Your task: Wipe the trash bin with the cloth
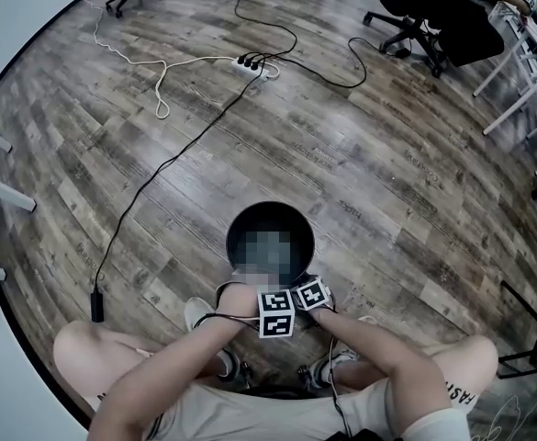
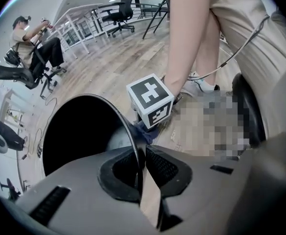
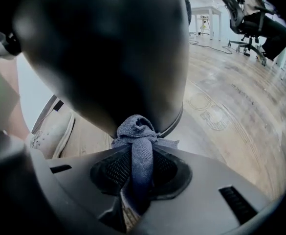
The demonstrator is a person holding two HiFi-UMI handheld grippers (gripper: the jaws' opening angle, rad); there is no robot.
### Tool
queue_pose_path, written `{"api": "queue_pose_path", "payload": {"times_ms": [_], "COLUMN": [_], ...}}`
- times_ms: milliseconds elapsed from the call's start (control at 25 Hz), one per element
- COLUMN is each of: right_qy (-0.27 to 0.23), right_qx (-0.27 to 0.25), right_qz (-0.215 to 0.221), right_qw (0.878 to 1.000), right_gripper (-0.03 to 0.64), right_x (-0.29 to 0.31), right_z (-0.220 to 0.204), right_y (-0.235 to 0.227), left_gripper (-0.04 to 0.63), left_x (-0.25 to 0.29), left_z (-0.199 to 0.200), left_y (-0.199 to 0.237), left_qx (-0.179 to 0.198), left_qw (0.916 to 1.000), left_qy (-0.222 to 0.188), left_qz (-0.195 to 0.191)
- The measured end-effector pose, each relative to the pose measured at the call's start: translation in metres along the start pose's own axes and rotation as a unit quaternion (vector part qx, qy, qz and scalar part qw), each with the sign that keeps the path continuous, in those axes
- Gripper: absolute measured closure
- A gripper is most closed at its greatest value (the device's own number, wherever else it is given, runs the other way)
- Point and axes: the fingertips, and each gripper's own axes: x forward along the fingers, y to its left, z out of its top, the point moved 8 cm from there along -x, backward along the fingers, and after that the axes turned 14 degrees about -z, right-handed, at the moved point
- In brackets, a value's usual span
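Observation:
The black round trash bin (image 1: 270, 220) stands on the wood floor just in front of my knees. My left gripper (image 2: 142, 153) is shut on the bin's thin rim (image 2: 125, 126), with the dark opening to its left. My right gripper (image 3: 139, 148) is shut on a bunched blue-grey cloth (image 3: 135, 129), which presses against the bin's outer wall (image 3: 108, 48) close to its lower edge. In the head view both marker cubes sit side by side at the bin's near edge, left gripper (image 1: 275, 313) and right gripper (image 1: 311, 295). The jaws themselves are hidden there.
A power strip (image 1: 254, 62) with black and white cables trailing across the floor lies beyond the bin. Office chairs (image 1: 413, 16) stand at the back, and a seated person (image 2: 30, 43) is far off. My shoes (image 1: 199, 315) flank the bin.

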Motion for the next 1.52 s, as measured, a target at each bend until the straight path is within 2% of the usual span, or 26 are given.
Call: {"api": "queue_pose_path", "payload": {"times_ms": [40,160,320,440,560,760,840,960,1120,1360,1520], "right_qy": [0.007,0.014,0.022,0.019,0.009,-0.027,-0.044,-0.059,-0.049,-0.043,-0.024], "right_qx": [0.006,0.011,0.014,0.017,0.026,0.019,0.012,0.003,0.001,-0.055,-0.065], "right_qz": [0.002,0.017,0.032,0.034,0.037,0.051,0.054,0.051,0.039,0.009,-0.004], "right_qw": [1.000,1.000,0.999,0.999,0.999,0.998,0.997,0.997,0.998,0.998,0.998], "right_gripper": [0.535,0.534,0.535,0.534,0.534,0.534,0.534,0.535,0.534,0.534,0.534], "right_x": [-0.005,-0.029,-0.072,-0.105,-0.138,-0.186,-0.194,-0.191,-0.175,-0.138,-0.105], "right_z": [0.001,0.007,0.017,0.024,0.033,0.054,0.063,0.074,0.076,0.062,0.050], "right_y": [0.002,0.008,0.009,0.004,-0.002,0.001,0.004,0.007,0.003,0.004,0.006], "left_gripper": [0.560,0.484,0.463,0.463,0.463,0.464,0.494,0.528,0.562,0.565,0.565], "left_x": [-0.002,-0.011,-0.033,-0.038,-0.029,-0.016,-0.013,-0.013,-0.010,-0.009,-0.008], "left_z": [0.001,0.001,-0.012,-0.027,-0.038,-0.049,-0.050,-0.048,-0.042,-0.033,-0.028], "left_y": [0.000,0.001,-0.002,-0.003,-0.003,-0.002,0.000,0.001,-0.002,-0.002,-0.002], "left_qx": [-0.002,-0.001,0.047,0.091,0.117,0.126,0.126,0.127,0.135,0.106,0.093], "left_qw": [0.9999,0.9983,0.9942,0.9933,0.9924,0.9916,0.9916,0.9911,0.9899,0.9933,0.9949], "left_qy": [-0.011,-0.046,-0.068,-0.046,-0.011,0.009,0.011,0.016,0.019,0.006,0.005], "left_qz": [-0.006,-0.035,-0.069,-0.054,-0.036,-0.029,-0.026,-0.036,-0.040,-0.046,-0.039]}}
